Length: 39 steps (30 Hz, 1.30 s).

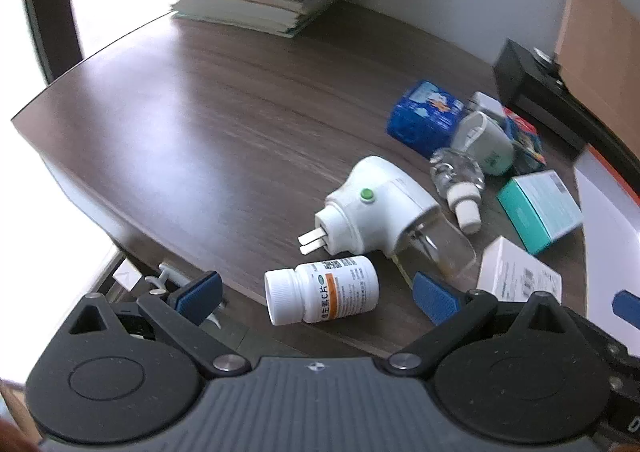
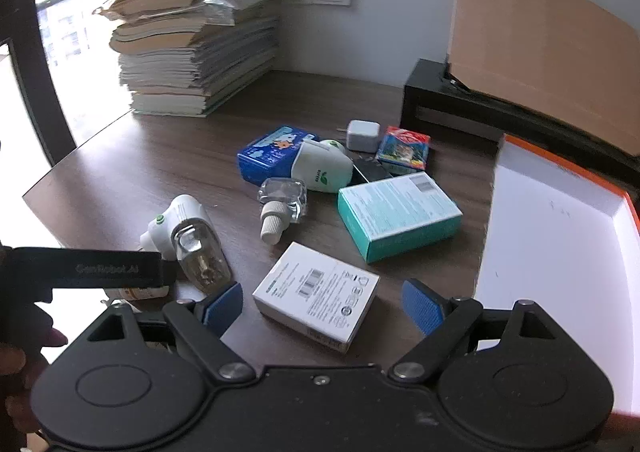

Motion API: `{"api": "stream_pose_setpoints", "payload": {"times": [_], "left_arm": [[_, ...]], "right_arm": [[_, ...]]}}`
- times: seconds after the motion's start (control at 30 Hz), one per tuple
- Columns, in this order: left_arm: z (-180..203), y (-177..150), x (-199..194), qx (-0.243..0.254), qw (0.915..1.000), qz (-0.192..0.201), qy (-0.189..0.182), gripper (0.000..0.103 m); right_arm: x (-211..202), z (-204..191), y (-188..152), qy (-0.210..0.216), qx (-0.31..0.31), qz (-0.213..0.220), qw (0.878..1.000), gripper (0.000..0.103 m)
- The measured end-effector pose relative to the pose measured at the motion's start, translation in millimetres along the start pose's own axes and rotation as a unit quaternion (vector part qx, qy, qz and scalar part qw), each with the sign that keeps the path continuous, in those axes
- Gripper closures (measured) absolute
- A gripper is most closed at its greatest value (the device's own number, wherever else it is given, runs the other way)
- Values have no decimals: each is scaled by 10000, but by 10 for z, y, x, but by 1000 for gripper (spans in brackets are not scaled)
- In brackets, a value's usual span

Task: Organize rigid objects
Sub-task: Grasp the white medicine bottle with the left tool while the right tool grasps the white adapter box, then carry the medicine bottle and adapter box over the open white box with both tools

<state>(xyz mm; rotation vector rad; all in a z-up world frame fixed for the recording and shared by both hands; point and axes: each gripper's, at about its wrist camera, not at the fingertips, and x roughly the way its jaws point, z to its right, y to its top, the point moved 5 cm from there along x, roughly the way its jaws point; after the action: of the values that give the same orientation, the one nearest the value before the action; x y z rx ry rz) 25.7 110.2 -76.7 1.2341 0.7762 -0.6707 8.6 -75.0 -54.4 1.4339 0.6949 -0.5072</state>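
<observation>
The pill bottle (image 1: 321, 289) lies on its side between the left tool's (image 1: 316, 298) wide-open jaws, long axis crosswise.

The desk (image 2: 168, 140) is dark brown with a streaked wood grain. On it, the pill bottle (image 1: 322, 290) is white with an orange band on its label. The plug-in vaporizer (image 1: 376, 204) is white with a green button and a clear bottle. One box (image 2: 398, 216) is teal with a pale printed face; another box (image 2: 316, 292) is white with a black barcode. The carton (image 2: 268, 156) is blue with cartoon print. The open box (image 2: 560, 212) at the desk's right edge is white inside with an orange rim. Both hand-held grippers are black with blue ribbed pads (image 2: 422, 304).
</observation>
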Motion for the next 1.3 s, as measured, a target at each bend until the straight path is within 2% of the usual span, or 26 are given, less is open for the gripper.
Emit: {"api": "stream_pose_setpoints", "payload": {"times": [0.23,0.37,0.47,0.57,0.6,0.63,0.67,1.1,1.3], "left_arm": [[41,-46,10,-360,9986,143,363,0],[31,-74,39,-454,9976,204,482,4],[9,-80,78,-495,9973,243,476,16],[9,-68,77,-429,9967,383,578,20],[11,-59,67,-389,9962,455,627,24],[10,-52,51,-343,9961,525,614,40],[12,-42,44,-301,9969,550,481,41],[-54,-38,-90,-45,9977,657,156,45],[-42,-28,-178,82,9974,715,-29,45]], "right_arm": [[71,158,41,231,-268,-2,9994,1],[122,234,46,373,-331,-45,9987,1],[159,258,30,469,-405,-88,9980,1],[191,266,11,562,-497,-140,9971,1],[201,265,4,574,-540,-148,9968,1],[210,263,0,579,-592,-157,9964,1],[217,260,-4,579,-639,-159,9961,1],[351,147,-34,715,-1391,-210,9875,1],[540,45,-1,960,-1900,-439,9761,1]]}}
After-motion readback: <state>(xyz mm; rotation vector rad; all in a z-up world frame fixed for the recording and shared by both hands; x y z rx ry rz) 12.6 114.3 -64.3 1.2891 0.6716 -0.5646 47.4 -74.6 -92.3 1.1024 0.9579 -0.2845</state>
